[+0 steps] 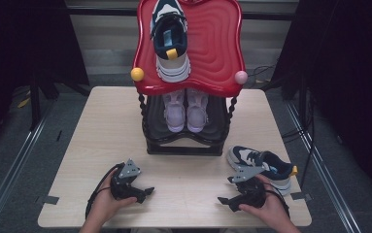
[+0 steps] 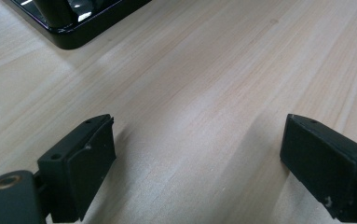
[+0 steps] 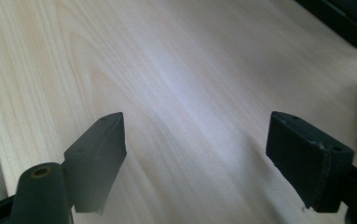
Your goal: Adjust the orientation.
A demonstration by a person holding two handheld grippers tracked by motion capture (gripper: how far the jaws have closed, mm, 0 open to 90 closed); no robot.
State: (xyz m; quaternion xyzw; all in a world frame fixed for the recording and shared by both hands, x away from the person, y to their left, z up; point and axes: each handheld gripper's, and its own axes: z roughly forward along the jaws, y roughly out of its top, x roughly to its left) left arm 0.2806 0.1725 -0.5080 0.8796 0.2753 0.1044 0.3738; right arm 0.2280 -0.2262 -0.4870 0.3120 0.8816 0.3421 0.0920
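A navy and white sneaker [image 1: 262, 165] lies on the wooden table [image 1: 106, 131] at the right, toe toward the shoe rack. Its twin [image 1: 170, 41] sits on the rack's red top tray [image 1: 217, 43]. A pair of pale pink shoes [image 1: 186, 110] stands on the black lower shelf. My right gripper [image 1: 227, 201] [image 3: 197, 128] rests near the front edge, just in front of the loose sneaker, jaws apart over bare wood. My left gripper [image 1: 147, 193] [image 2: 199, 135] lies at the front left, also open with nothing between its jaws.
The rack's black base [image 1: 183, 148] stands mid-table; its corner [image 2: 73, 28] shows in the left gripper view and its edge [image 3: 344, 23] in the right gripper view. A yellow knob [image 1: 137, 74] and a pink knob [image 1: 241, 76] stick out from the red tray's front.
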